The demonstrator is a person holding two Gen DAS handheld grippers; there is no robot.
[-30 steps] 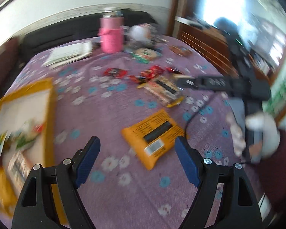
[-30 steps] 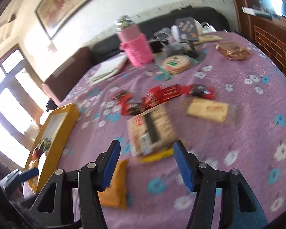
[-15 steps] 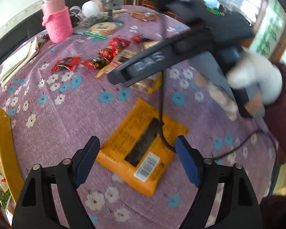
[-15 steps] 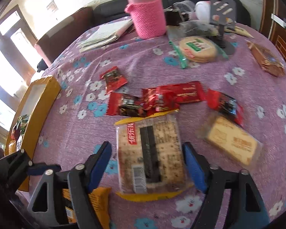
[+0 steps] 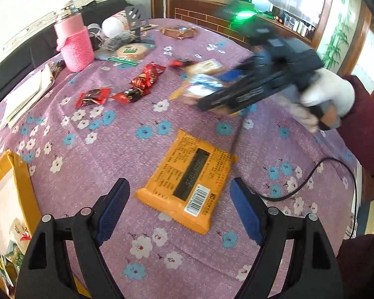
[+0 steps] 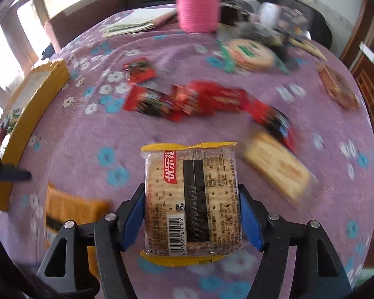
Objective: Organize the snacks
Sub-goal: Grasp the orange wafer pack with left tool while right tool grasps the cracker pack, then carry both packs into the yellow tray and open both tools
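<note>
My right gripper point(image 6: 192, 214) is shut on a clear cracker pack with yellow ends point(image 6: 190, 199), its blue pads pressing both long sides. From the left wrist view the right gripper point(image 5: 227, 92) holds that pack point(image 5: 199, 87) just above the purple flowered cloth. My left gripper point(image 5: 179, 206) is open and empty, its fingers either side of an orange snack pack point(image 5: 187, 179) lying flat on the cloth. A yellow box point(image 5: 17, 189) with several snacks inside sits at the left edge.
Red candy wrappers point(image 5: 137, 84) and a pale cracker pack point(image 6: 276, 164) lie mid-table. A pink knitted bottle point(image 5: 73, 44), round biscuit pack point(image 5: 132, 51), papers point(image 5: 25, 94) and a brown pastry point(image 5: 179, 31) stand farther back. A black cable point(image 5: 311, 174) trails at right.
My right gripper closed on the cracker pack, which was lying between its open fingers. My left gripper moved closer over the orange pack and stays open.
</note>
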